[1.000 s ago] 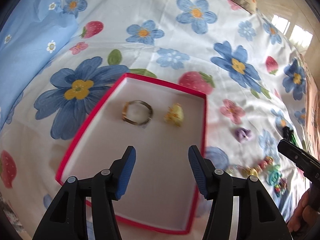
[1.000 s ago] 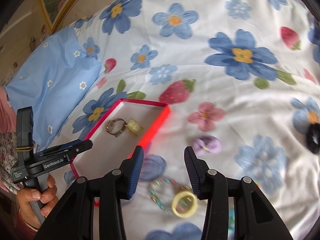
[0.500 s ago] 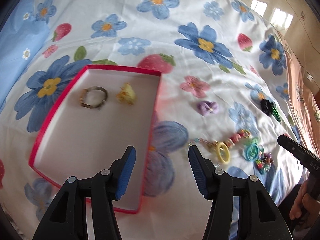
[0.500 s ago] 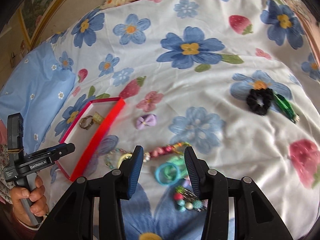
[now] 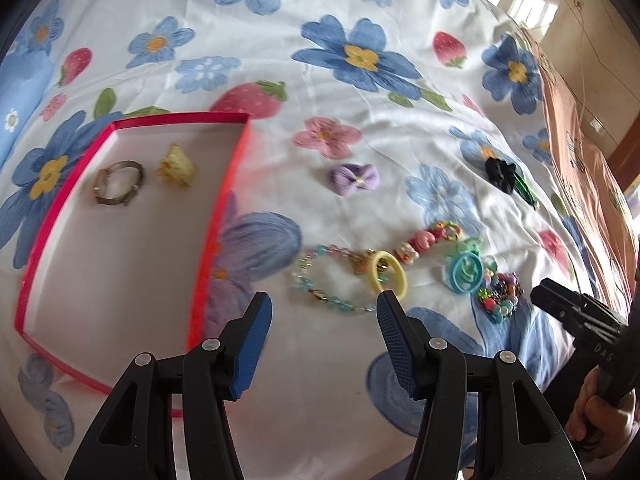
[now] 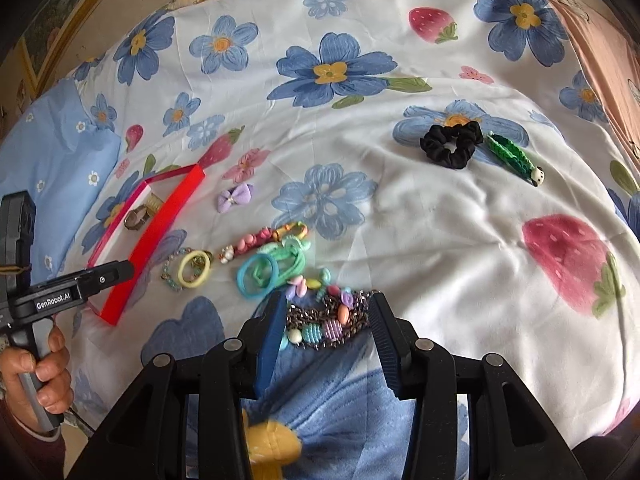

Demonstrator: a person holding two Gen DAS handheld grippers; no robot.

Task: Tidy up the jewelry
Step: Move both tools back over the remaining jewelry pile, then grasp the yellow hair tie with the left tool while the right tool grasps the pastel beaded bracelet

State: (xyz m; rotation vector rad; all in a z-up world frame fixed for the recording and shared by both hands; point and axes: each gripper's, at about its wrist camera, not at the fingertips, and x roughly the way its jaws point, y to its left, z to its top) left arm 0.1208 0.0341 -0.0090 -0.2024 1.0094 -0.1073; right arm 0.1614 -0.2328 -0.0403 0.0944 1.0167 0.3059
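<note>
A red box [image 5: 224, 200] with a white floor lies on the flowered bedspread and holds a metal bracelet [image 5: 118, 183] and a yellow clip [image 5: 176, 166]. Right of it lie a blue bead bracelet [image 5: 320, 292], a yellow ring [image 5: 390, 274], a pink bead chain [image 5: 424, 240] and a teal ring [image 5: 464, 270]. My left gripper [image 5: 324, 308] hangs open over bare cloth just short of the bead bracelet. My right gripper [image 6: 328, 308] is open, its fingers to either side of a beaded chain bracelet [image 6: 324, 320] lying below them.
A purple bow [image 6: 235, 197], a black scrunchie [image 6: 452, 146] and a green clip [image 6: 514, 158] lie farther out on the bedspread. A blue pillow [image 6: 52, 152] sits at the far left. A hand [image 6: 44, 364] holds the left gripper [image 6: 100, 276] beside the box [image 6: 160, 232].
Both grippers have moved right, away from the box and over the loose jewelry. The beaded chain bracelet now lies between the right fingers. Neither jaw has opened or shut.
</note>
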